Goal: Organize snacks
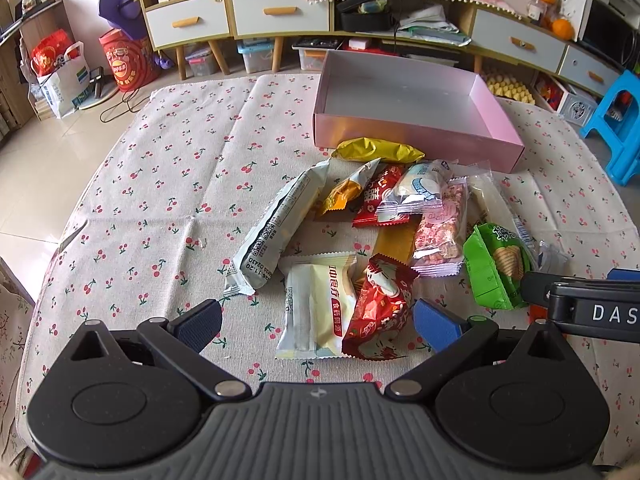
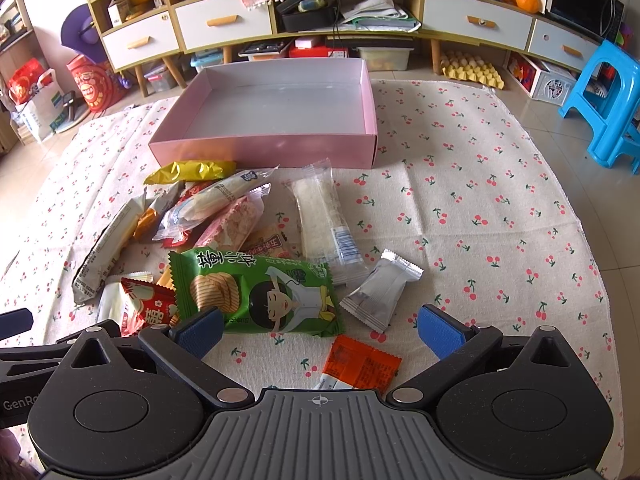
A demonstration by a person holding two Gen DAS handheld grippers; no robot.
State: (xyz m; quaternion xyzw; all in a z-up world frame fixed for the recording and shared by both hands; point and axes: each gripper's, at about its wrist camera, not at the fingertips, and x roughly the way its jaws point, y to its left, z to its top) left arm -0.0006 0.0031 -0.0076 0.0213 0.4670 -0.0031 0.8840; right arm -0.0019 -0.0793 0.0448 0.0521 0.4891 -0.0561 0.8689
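A pile of wrapped snacks lies on the cherry-print cloth in front of an empty pink box (image 1: 404,128) (image 2: 264,148). My left gripper (image 1: 318,326) is open, with a cream packet (image 1: 316,308) and a red packet (image 1: 380,312) between its fingers. My right gripper (image 2: 320,330) is open and empty, low over the cloth, just behind a green chip bag (image 2: 256,292) (image 1: 496,268), a silver packet (image 2: 380,292) and an orange packet (image 2: 362,364). A yellow packet (image 1: 378,150) (image 2: 192,170) lies by the box front.
The cloth-covered table (image 2: 480,220) falls off to tiled floor on all sides. A blue plastic stool (image 2: 604,108) stands at the right. A low cabinet with drawers (image 2: 224,24) runs along the back wall. The right gripper's body (image 1: 588,308) shows in the left view.
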